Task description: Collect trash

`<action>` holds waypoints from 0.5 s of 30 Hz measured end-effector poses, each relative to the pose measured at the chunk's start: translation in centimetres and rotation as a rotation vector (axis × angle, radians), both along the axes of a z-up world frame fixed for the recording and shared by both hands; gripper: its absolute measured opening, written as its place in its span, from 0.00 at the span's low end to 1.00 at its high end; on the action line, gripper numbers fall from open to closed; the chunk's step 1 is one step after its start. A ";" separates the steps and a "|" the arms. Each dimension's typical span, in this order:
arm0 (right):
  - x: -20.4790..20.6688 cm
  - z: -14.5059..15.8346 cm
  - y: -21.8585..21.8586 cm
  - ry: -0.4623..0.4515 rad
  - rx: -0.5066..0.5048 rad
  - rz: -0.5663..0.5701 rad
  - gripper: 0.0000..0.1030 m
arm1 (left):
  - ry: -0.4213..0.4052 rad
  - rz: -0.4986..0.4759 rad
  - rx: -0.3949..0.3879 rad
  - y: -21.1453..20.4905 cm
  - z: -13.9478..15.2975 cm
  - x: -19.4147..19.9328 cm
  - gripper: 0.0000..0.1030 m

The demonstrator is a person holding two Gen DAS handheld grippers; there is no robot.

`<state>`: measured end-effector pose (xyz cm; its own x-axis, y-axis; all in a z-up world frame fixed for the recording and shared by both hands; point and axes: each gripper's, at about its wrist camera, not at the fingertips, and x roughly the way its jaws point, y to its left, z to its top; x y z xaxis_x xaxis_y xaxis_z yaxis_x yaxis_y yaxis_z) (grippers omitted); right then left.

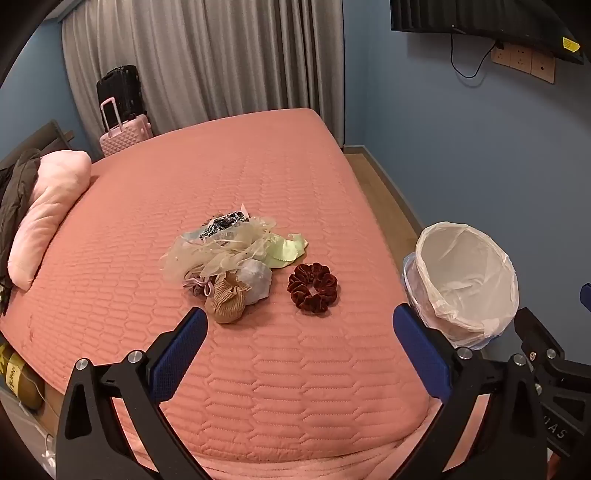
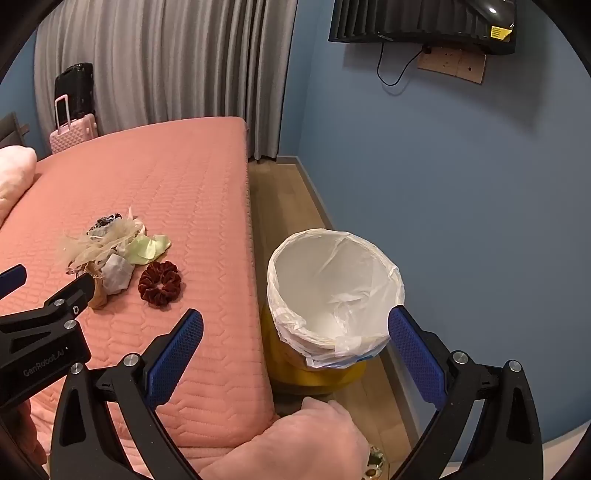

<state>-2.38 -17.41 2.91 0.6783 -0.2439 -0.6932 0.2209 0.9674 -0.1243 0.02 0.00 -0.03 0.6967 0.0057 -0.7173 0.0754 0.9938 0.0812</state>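
A pile of trash point(image 1: 229, 254) lies mid-bed: beige netting, a grey mask, a green cloth and a tan ruffled piece. A dark red velvet scrunchie point(image 1: 313, 284) lies just right of it. The pile point(image 2: 107, 251) and scrunchie point(image 2: 159, 283) also show in the right wrist view. A yellow bin with a white liner point(image 2: 332, 291) stands on the floor beside the bed, also visible in the left wrist view point(image 1: 465, 280). My left gripper point(image 1: 301, 339) is open and empty, short of the pile. My right gripper point(image 2: 295, 343) is open and empty above the bed's edge, near the bin.
The pink quilted bed point(image 1: 258, 369) fills the view. A pink pillow point(image 1: 48, 214) and dark clothing lie at its left. Pink and black suitcases point(image 1: 122, 118) stand by the curtain. A wall TV point(image 2: 421, 22) hangs above the wood floor strip point(image 2: 291, 206).
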 end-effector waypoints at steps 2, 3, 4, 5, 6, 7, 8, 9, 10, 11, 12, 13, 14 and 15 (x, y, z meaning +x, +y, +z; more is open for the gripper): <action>0.0 0.0 -0.1 0.009 0.012 0.004 0.94 | -0.005 0.003 -0.002 0.0 0.1 -0.1 0.93; 0.1 0.0 -0.1 0.009 0.011 0.005 0.94 | -0.007 0.006 -0.001 -0.1 0.1 -0.1 0.93; 0.0 0.0 -0.1 0.008 0.013 0.006 0.94 | -0.010 0.007 -0.001 -0.2 0.1 -0.2 0.93; 0.0 0.0 -0.1 0.008 0.012 0.008 0.94 | -0.013 0.007 0.000 -0.3 0.1 -0.3 0.93; 0.1 0.0 -0.1 0.009 0.010 0.009 0.94 | -0.016 0.007 0.001 -0.2 -0.2 -0.8 0.93; 0.1 0.0 -0.1 0.009 0.010 0.010 0.94 | -0.016 0.006 0.000 -0.3 -0.3 -0.9 0.93; 0.2 -0.1 -0.2 0.009 0.009 0.011 0.94 | -0.012 0.005 0.000 -0.7 -0.5 -0.9 0.93; 0.3 -0.1 -0.2 0.009 0.009 0.013 0.94 | -0.009 0.005 -0.001 -0.7 -0.5 -0.9 0.93; 0.3 -0.1 -0.2 0.009 0.008 0.014 0.94 | 0.002 -0.001 -0.011 -0.3 -0.3 -0.6 0.93; 0.4 0.0 -0.1 0.008 0.007 0.016 0.94 | 0.005 0.002 -0.008 -0.4 -0.2 -0.4 0.93; 0.5 0.0 -0.1 0.007 0.006 0.018 0.94 | 0.005 0.003 -0.007 -0.4 -0.3 -0.4 0.93; 0.6 0.0 -0.1 0.007 0.004 0.019 0.94 | 0.008 0.002 -0.009 -0.4 -0.3 -0.3 0.93; 0.5 0.0 -0.1 0.007 0.004 0.017 0.94 | 0.011 0.003 -0.017 -0.1 -0.2 -0.2 0.93; -0.2 0.0 -0.2 0.006 0.007 0.002 0.94 | 0.011 0.004 -0.019 -0.1 -0.2 -0.2 0.93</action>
